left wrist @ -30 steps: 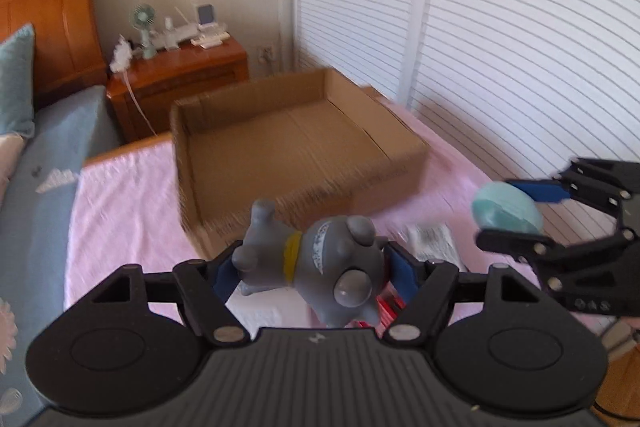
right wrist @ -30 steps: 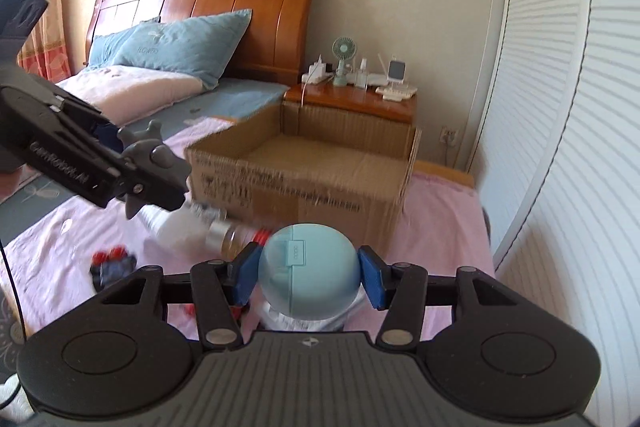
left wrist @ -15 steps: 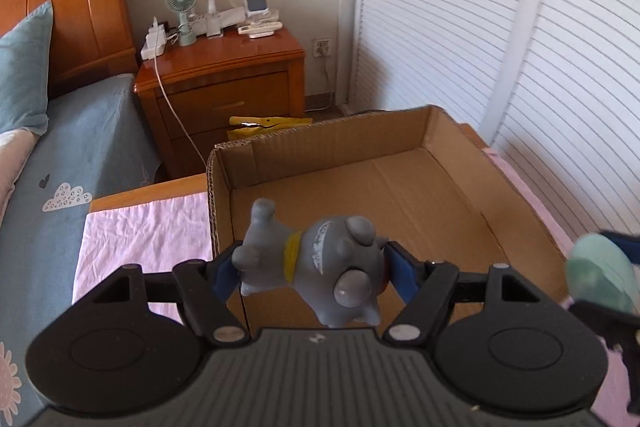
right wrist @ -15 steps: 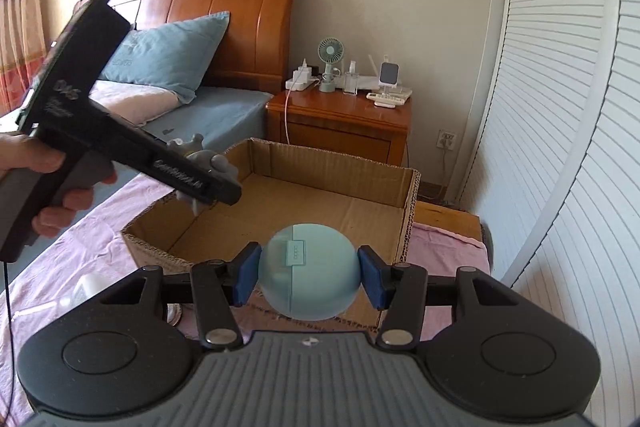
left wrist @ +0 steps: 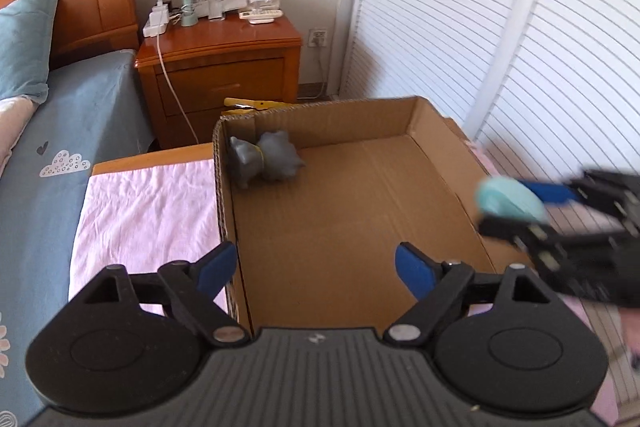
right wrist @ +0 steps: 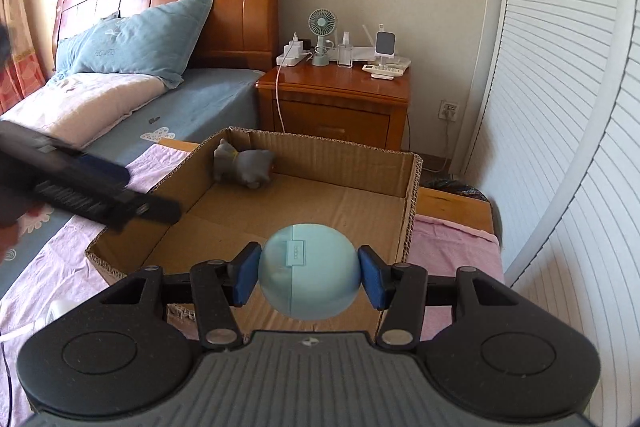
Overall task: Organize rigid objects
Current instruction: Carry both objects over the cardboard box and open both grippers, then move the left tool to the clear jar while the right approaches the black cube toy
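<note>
A grey toy animal with a yellow collar [left wrist: 266, 159] [right wrist: 244, 165] lies in the far left corner of the cardboard box [left wrist: 448, 131] [right wrist: 412, 187]. My left gripper [left wrist: 316, 269] hovers over the box's near left edge; its jaws are opening and nothing is between them. My right gripper [right wrist: 308, 275] is shut on a pale blue round case [right wrist: 307, 277] above the box's near right part. In the left wrist view that case [left wrist: 508, 199] and the right gripper show blurred at the right. The left gripper's body [right wrist: 80, 187] crosses the right wrist view at the left.
The box rests on a pink cloth [left wrist: 148, 211] over a low table beside a bed with a blue sheet [left wrist: 52, 147]. A wooden nightstand [right wrist: 336, 107] with a fan and small devices stands behind. White louvred doors [left wrist: 500, 27] line the right side.
My left gripper opened and let go of the grey toy, which now lies in the box's far left corner. Both grippers moved forward over the box; the right one still holds the blue case.
</note>
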Available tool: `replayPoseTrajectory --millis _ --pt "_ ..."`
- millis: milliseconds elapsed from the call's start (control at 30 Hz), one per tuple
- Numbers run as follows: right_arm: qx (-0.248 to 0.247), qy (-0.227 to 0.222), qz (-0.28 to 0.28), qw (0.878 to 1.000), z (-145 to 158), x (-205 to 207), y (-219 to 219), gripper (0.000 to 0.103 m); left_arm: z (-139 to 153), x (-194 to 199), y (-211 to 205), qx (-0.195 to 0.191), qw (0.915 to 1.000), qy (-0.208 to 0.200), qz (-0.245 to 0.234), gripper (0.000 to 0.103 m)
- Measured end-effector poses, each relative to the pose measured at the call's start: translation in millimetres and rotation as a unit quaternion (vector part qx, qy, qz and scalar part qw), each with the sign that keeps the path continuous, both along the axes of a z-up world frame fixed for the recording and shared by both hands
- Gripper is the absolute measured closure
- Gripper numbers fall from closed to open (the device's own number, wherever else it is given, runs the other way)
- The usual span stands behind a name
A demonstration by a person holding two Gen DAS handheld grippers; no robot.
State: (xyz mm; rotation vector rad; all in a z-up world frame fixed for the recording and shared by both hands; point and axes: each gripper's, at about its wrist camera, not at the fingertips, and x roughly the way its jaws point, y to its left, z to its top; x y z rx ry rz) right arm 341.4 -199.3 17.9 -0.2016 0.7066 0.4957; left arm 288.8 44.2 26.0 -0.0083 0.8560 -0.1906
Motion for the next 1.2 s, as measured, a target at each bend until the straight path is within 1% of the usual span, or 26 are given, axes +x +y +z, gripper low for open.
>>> replayPoseTrajectory --millis 100,200,300,367,433,467,500,600,633,667,733,833,900,1000,1067,1200 --pt "-0.003 0.016 0.006 1.000 0.6 16.9 7.2 0.045 4.7 -26.9 -3.5 0.029 0.9995 0.008 -0.015 0.017" --pt "-0.013 0.038 0.010 0.999 -2.2 38.8 15.6 0.045 5.9 -51.0 -3.3 0.047 0.9985 0.010 -0.026 0.017" --pt "-0.021 0.048 0.001 0.999 -6.9 57.2 23.4 0.045 3.3 -70.6 1.1 0.053 0.9982 0.011 -0.024 0.017" --pt "-0.025 0.046 -0.007 0.999 -11.3 67.0 27.7 0.045 1.0 -81.0 5.3 0.053 0.9984 0.009 -0.015 0.017" --pt "-0.015 0.054 -0.018 0.998 -12.7 72.9 26.8 0.034 0.6 -87.9 9.6 0.050 0.9986 0.009 -0.014 0.017" --pt "-0.005 0.059 -0.022 0.998 -11.8 73.6 24.9 0.021 0.7 -92.1 12.3 0.047 0.9987 0.012 -0.014 0.017" --pt "0.005 0.058 -0.025 0.998 -9.8 71.7 22.4 0.015 1.2 -96.1 14.9 0.046 0.9988 0.012 -0.014 0.017" --pt "0.005 0.049 -0.030 0.998 -1.8 58.7 17.0 0.013 1.7 -107.4 22.2 0.051 0.9987 0.004 -0.008 0.017" --pt "0.008 0.049 -0.034 0.998 1.0 53.2 14.5 0.011 1.6 -110.5 24.3 0.053 0.9986 0.001 -0.004 0.017" --pt "0.012 0.051 -0.037 0.998 3.5 47.3 11.9 0.007 1.4 -114.4 26.5 0.053 0.9986 -0.003 0.001 0.017" --pt "0.021 0.053 -0.039 0.998 8.4 28.7 5.2 0.005 -0.6 -123.0 30.7 0.053 0.9985 -0.008 0.013 0.016" --pt "0.014 0.045 -0.050 0.998 12.2 -2.8 -1.9 0.002 -5.2 -135.2 36.3 0.050 0.9982 -0.013 0.030 0.016" --pt "0.022 0.046 -0.049 0.997 11.7 -24.6 -8.7 0.000 -10.6 -144.6 39.8 0.050 0.9977 -0.017 0.042 0.016" --pt "0.012 0.044 -0.063 0.997 5.1 -56.5 -14.2 0.000 -20.2 -156.0 43.3 0.061 0.9959 -0.021 0.063 0.016" --pt "0.007 0.044 -0.062 0.997 -2.5 -76.6 -16.8 0.000 -27.5 -162.9 45.1 0.068 0.9945 -0.025 0.075 0.016" --pt "-0.001 0.042 -0.066 0.997 -21.0 -111.1 -21.8 0.000 -43.5 -174.6 47.3 0.068 0.9935 -0.022 0.088 0.016"
